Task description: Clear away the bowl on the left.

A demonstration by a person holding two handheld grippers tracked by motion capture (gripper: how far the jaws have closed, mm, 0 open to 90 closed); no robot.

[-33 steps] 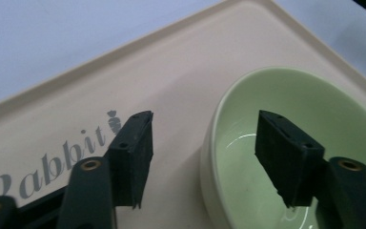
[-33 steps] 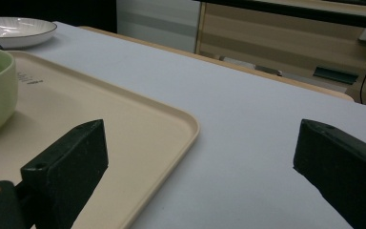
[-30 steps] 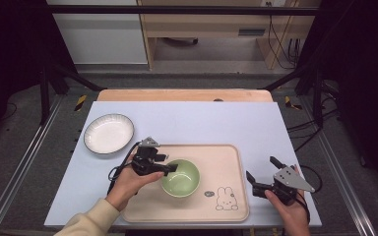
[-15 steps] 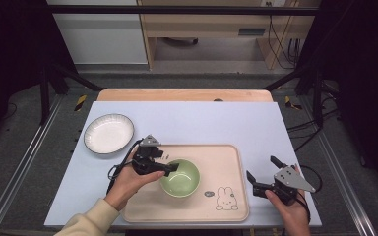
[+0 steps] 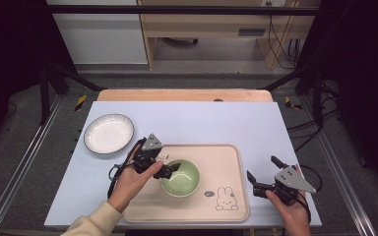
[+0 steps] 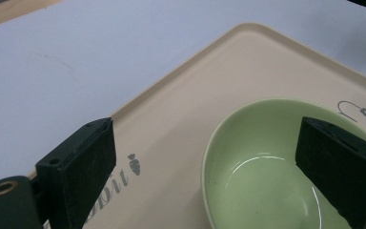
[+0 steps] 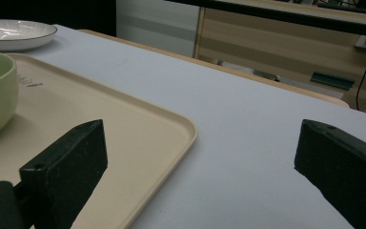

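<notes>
Straddling the bowl (image 6: 267, 167) rim, the left gripper (image 5: 170, 170) has just opened wide, gripping nothing. High view adds a plate (image 5: 109, 133) beside the tray (image 5: 226, 157). Right gripper (image 5: 263, 177) gapes, empty.

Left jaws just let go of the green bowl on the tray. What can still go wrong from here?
1. The left gripper has just been opening, yet its jaws straddle the green bowl's rim, one inside, one outside. Pulling back sideways might drag or tip the bowl.
2. The right gripper stands open beside the tray's right edge. A careless sweep may bump the tray and slide the bowl.
</notes>
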